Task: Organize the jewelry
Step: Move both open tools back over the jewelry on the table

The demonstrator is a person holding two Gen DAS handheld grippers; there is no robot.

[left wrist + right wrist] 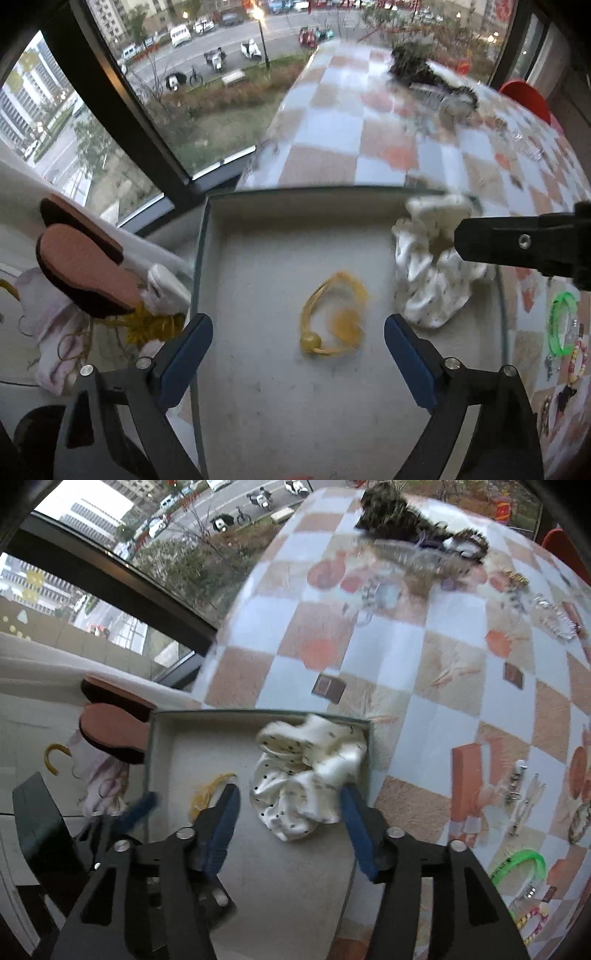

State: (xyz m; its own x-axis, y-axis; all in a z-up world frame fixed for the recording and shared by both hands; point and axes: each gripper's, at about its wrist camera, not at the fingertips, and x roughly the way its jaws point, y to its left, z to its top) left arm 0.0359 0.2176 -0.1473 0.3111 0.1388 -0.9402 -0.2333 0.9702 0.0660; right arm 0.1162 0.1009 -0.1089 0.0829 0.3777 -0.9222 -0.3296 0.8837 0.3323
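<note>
The yellow hair tie [334,321] lies flat on the floor of the grey tray [258,406], and the white scrunchie [306,779] sits bunched in the tray's far right corner, against the wall. I have the left hand-held gripper [298,354] released, jaws wide, with the tie on the tray floor between the fingers and nothing pressing on it. The right hand-held gripper [291,827] is also released: its fingers straddle the scrunchie without clamping it, though the right pad appears to brush the fabric.

Risks I note from here:
- Fabric could snag on the right finger as I lift away and drag the scrunchie over the low tray wall.
- Both tools work inside one tray, close together; withdrawing at once could make them collide.
- The tray sits at the edge of the counter [406,657]; a sideways knock could shift it off.
- Loose pieces, including the green bracelet [517,864], remain scattered on the counter and are easily swept aside by a careless reach.
</note>
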